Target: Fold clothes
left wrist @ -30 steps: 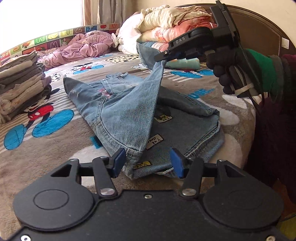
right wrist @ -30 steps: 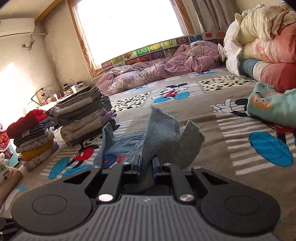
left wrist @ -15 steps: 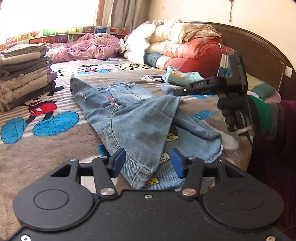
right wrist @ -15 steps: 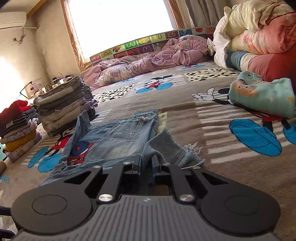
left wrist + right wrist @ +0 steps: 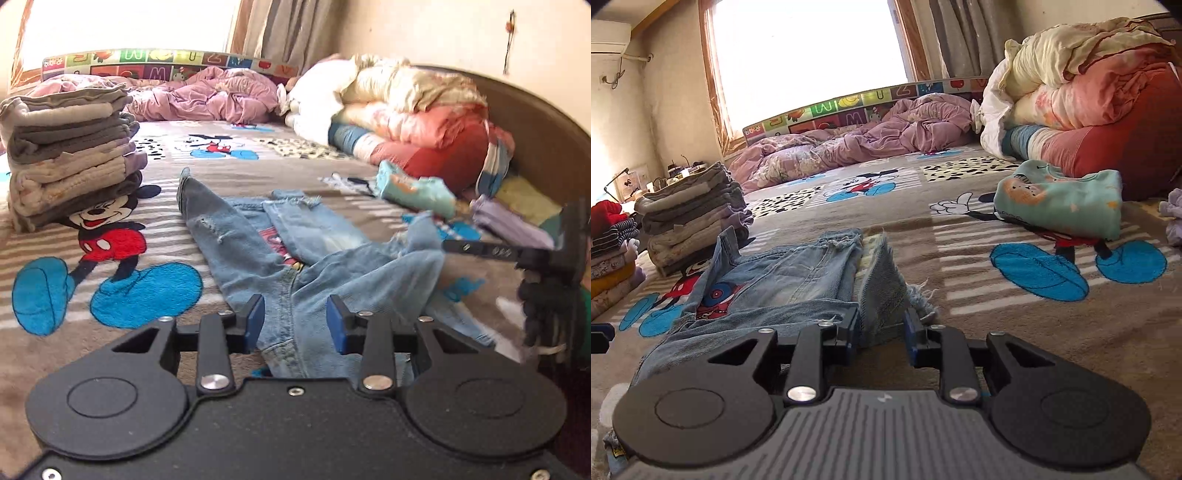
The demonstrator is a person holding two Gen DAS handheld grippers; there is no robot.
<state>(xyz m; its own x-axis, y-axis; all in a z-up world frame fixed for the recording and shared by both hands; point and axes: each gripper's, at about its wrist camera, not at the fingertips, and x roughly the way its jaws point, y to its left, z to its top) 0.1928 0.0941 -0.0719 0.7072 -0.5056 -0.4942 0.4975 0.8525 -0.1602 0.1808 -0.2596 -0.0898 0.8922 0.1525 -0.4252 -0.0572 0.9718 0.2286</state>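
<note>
Denim jeans (image 5: 295, 258) lie on the bed (image 5: 74, 350), partly folded: one leg is laid across toward my right side, but the shape is loose and wrinkled, so I judge the fold is only begun. Smoothing and at least one more fold are left.

On the far left, a stack (image 5: 70, 155) of folded clothes stands on the bed, so some garments are already done. My left hand-held gripper (image 5: 295, 323) has its fingers apart, with the waist part of the jeans between them but not pinched. My right hand-held gripper (image 5: 881, 332) also has its fingers apart; the frayed hem (image 5: 882, 288) rests between them, and it seems free of the pads.

Farther right, a teal garment (image 5: 1060, 199) lies near the jeans, probably waiting for its turn. Behind it is a pile of quilts (image 5: 1089, 92), and a purple blanket (image 5: 849, 147) lies under the window. Nothing blocks the jeans; only the teal garment is near the right side.
</note>
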